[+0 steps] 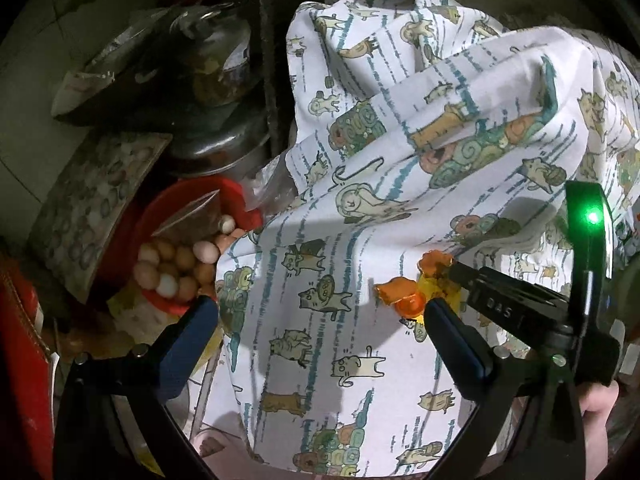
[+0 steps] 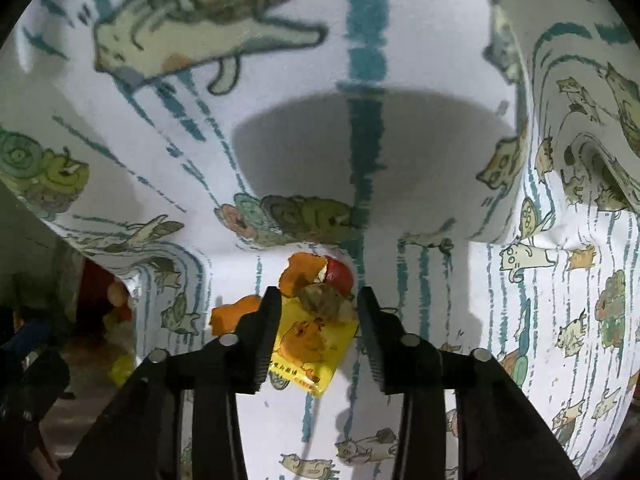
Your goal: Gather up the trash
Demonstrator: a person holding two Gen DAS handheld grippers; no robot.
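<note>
Black serrated fingers [image 2: 267, 334] of my right gripper [image 2: 318, 320] stand parted, closed on nothing, straddling the trash pile on the cat-print cloth [image 2: 420, 148]: a yellow wrapper [image 2: 310, 346] lies flat between them, with orange peel pieces [image 2: 300, 274], a red scrap [image 2: 340, 272] and a brownish crumpled bit [image 2: 326, 300] heaped at its far end, and another peel piece [image 2: 232, 312] just outside the left finger. That wrapper carries a cartoon chick and a line of small characters along its lower edge, too small for me to read. Behind the pile the cloth rises in a fold, so room ahead is short, while bare cloth lies open to the right. My left gripper [image 1: 320, 312] hangs spread wide and empty, blue-padded fingers [image 1: 196, 320] apart, above the cloth's draped edge. Only the left wrist view shows my right gripper [image 1: 456, 276] from outside, its tips at the orange peel [image 1: 396, 290], a green light glowing on its body and a label I read as "DAS". That view alone also shows the clutter past the cloth's left edge: a red bowl [image 1: 236, 196] of eggs [image 1: 172, 268], a clear plastic bag [image 1: 192, 220] lying over them, and steel pots [image 1: 216, 148] stacked behind.
</note>
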